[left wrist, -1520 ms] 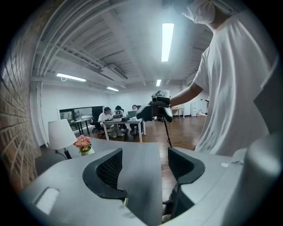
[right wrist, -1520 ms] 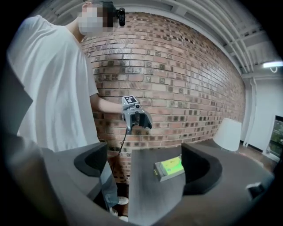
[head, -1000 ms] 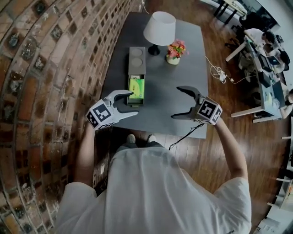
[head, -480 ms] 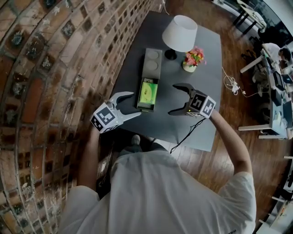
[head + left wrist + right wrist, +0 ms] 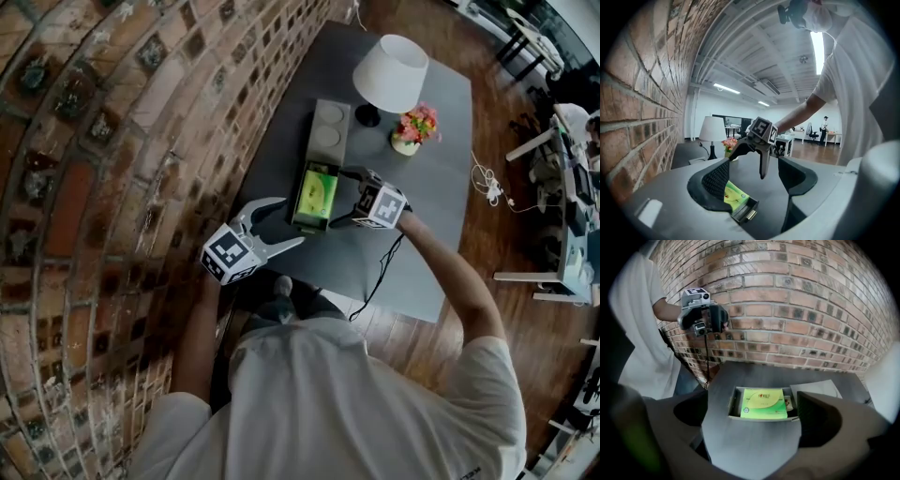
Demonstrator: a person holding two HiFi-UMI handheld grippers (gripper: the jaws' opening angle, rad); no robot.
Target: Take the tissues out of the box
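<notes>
Brick wall [image 5: 112, 141] curves down the left side, with wooden floor [image 5: 487, 234] on the right and a dark grey bench [image 5: 436, 178] set against the wall. At the far end of the bench stands a lamp [image 5: 390, 73] with a white shade, and a small pot of flowers [image 5: 415, 127] sits just beside its base. A long grey box [image 5: 328, 127] lies lengthwise near the wall. Its far half is covered by a lid with two round marks and its near half is open.

The right tongs [image 5: 337, 198] point steeply down at the open half. Their jaws have just been opening and now stand wide, gripping nothing; the tissues show in the gap, untouched. The left tongs [image 5: 292, 221] hang off the bench's near corner, also spread and empty. Each carries a cube printed with black-and-white square markers.

Inside the open half lies the green tissue pack [image 5: 764, 404], flat. A small red logo is printed on top, too blurred to read.
</notes>
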